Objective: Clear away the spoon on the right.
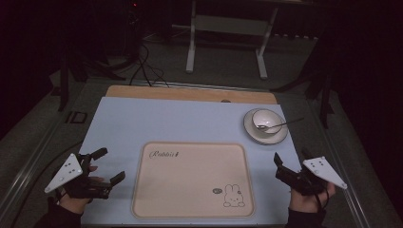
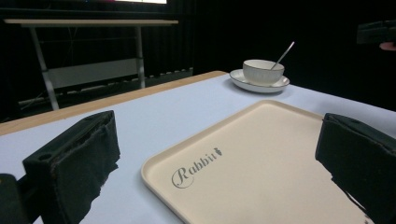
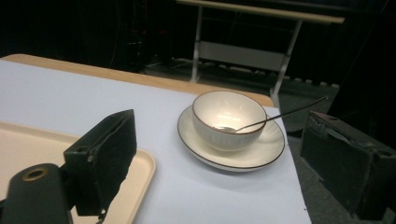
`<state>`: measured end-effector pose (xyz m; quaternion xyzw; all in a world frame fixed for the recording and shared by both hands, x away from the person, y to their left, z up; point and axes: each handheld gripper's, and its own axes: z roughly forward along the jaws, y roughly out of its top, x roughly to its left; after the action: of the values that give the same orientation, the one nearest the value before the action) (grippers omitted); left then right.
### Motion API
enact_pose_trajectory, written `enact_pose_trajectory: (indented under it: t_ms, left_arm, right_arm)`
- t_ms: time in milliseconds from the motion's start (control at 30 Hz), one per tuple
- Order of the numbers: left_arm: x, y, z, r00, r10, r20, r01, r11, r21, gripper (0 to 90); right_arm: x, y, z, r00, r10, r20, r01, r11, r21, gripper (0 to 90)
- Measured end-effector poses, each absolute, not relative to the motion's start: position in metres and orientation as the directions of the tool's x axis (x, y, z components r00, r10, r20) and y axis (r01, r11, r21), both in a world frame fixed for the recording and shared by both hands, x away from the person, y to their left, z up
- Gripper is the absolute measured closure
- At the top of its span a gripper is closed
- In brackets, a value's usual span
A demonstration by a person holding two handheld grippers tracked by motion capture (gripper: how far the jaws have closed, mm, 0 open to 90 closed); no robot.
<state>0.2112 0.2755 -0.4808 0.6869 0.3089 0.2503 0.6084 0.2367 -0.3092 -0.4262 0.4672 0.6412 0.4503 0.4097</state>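
Beige tray, one bowl, perhaps one spoon.

Both hands wear dark sleeves; black grippers, left gripper and right gripper, each topped by dotted grey triangular plate.

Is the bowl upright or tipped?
Upright: the bowl sits level on its saucer, mouth up, spoon resting inside.
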Motion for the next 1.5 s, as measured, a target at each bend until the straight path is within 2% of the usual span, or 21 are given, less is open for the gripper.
enact_pose_trajectory:
  t_ms: [167, 200, 333, 767, 1233, 1400, 1500]
  left_arm:
    - [0.211, 0.275, -0.481, 0.685, 0.728, -0.039, 0.125, -0.065, 0.990, 0.0]
    - [0.212, 0.276, -0.481, 0.686, 0.726, -0.045, 0.127, -0.059, 0.990, 0.0]
    - [0.212, 0.276, -0.481, 0.686, 0.726, -0.048, 0.130, -0.057, 0.990, 0.0]
    - [0.213, 0.276, -0.482, 0.687, 0.725, -0.047, 0.132, -0.061, 0.989, 0.0]
    - [0.214, 0.275, -0.483, 0.688, 0.724, -0.048, 0.140, -0.068, 0.988, 0.0]
    - [0.214, 0.275, -0.484, 0.690, 0.723, -0.047, 0.140, -0.069, 0.988, 0.0]
    - [0.214, 0.274, -0.484, 0.692, 0.721, -0.040, 0.141, -0.080, 0.987, 0.0]
  right_arm:
    - [0.248, -0.312, -0.417, -0.223, 0.969, -0.104, 0.232, 0.156, 0.960, 9.9]
    - [0.254, -0.316, -0.412, -0.233, 0.970, -0.067, 0.226, 0.121, 0.967, 9.8]
    - [0.266, -0.324, -0.405, -0.221, 0.975, -0.025, 0.220, 0.075, 0.973, 9.7]
    - [0.306, -0.350, -0.396, -0.192, 0.980, -0.053, 0.215, 0.095, 0.972, 9.8]
    - [0.357, -0.367, -0.416, -0.183, 0.983, -0.008, 0.291, 0.062, 0.955, 11.3]
    - [0.364, -0.369, -0.422, -0.169, 0.986, -0.004, 0.301, 0.056, 0.952, 13.0]
    - [0.373, -0.375, -0.434, -0.130, 0.992, 0.006, 0.313, 0.035, 0.949, 13.3]
